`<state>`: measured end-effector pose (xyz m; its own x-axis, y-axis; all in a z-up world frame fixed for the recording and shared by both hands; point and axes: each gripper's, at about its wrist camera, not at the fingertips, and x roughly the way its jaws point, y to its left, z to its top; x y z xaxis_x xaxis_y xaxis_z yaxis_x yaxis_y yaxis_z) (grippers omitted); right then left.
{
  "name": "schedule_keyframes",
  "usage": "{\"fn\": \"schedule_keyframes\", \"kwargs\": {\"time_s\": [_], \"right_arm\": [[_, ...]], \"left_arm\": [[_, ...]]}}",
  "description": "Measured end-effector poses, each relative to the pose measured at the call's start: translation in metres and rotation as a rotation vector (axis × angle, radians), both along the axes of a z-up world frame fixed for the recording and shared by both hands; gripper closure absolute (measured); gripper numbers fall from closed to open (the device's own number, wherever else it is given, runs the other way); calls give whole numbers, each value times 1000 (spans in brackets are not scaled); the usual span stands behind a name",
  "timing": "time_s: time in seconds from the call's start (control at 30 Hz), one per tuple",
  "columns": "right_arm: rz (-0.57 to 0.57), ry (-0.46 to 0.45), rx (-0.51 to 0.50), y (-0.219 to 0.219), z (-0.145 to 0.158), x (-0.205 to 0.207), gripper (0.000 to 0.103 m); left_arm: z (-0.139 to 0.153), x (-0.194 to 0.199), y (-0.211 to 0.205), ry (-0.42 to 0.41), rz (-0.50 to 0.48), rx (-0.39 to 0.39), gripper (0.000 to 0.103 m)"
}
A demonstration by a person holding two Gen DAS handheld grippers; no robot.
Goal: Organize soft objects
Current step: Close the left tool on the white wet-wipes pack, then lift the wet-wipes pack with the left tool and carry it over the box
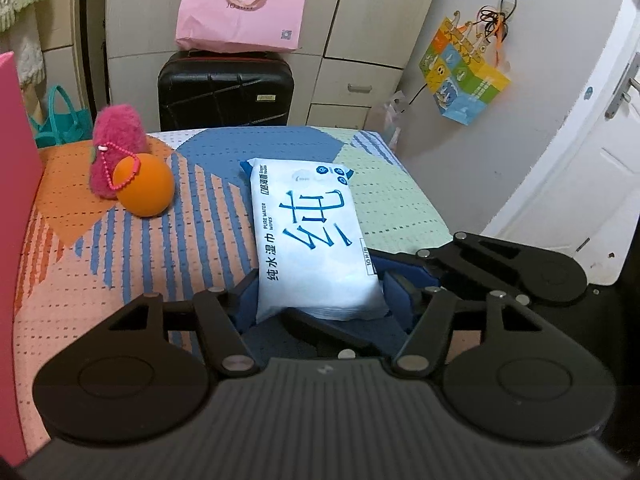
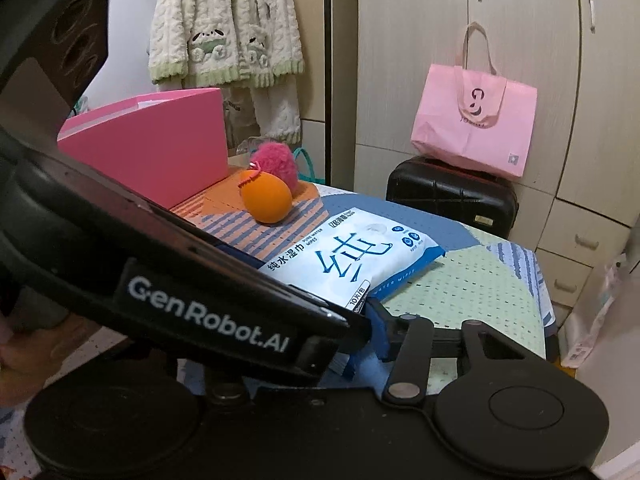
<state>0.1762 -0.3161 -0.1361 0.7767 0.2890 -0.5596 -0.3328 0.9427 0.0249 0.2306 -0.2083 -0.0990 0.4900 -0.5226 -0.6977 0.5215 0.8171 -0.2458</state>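
White-blue soft wet-wipes pack (image 1: pixel 316 236), "PURE WATER WIPES", near end pinched between left gripper (image 1: pixel 320 300) pads; right gripper (image 2: pixel 360 340) grip unclear; "GenRobot.AI" on left.

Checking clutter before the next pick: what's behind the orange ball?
A fuzzy pink plush sits right behind the orange ball, its bead chain draped over the ball. The ball hides the plush's lower front, so actual contact there can't be seen.
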Motion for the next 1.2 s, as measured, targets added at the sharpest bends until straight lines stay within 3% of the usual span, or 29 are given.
{"fn": "schedule_keyframes", "kwargs": {"time_s": [0.27, 0.47, 0.87, 1.2], "right_arm": [[-31, -20, 52, 8, 11, -27, 47], [-46, -15, 81, 14, 15, -48, 47], [-79, -49, 37, 35, 41, -104, 47], [-33, -81, -17, 66, 68, -154, 48]], "left_arm": [[15, -29, 4, -15, 16, 54, 41], [22, -53, 12, -28, 9, 51, 41], [47, -108, 34, -56, -51, 26, 41], [65, -155, 75, -86, -59, -18, 41]]}}
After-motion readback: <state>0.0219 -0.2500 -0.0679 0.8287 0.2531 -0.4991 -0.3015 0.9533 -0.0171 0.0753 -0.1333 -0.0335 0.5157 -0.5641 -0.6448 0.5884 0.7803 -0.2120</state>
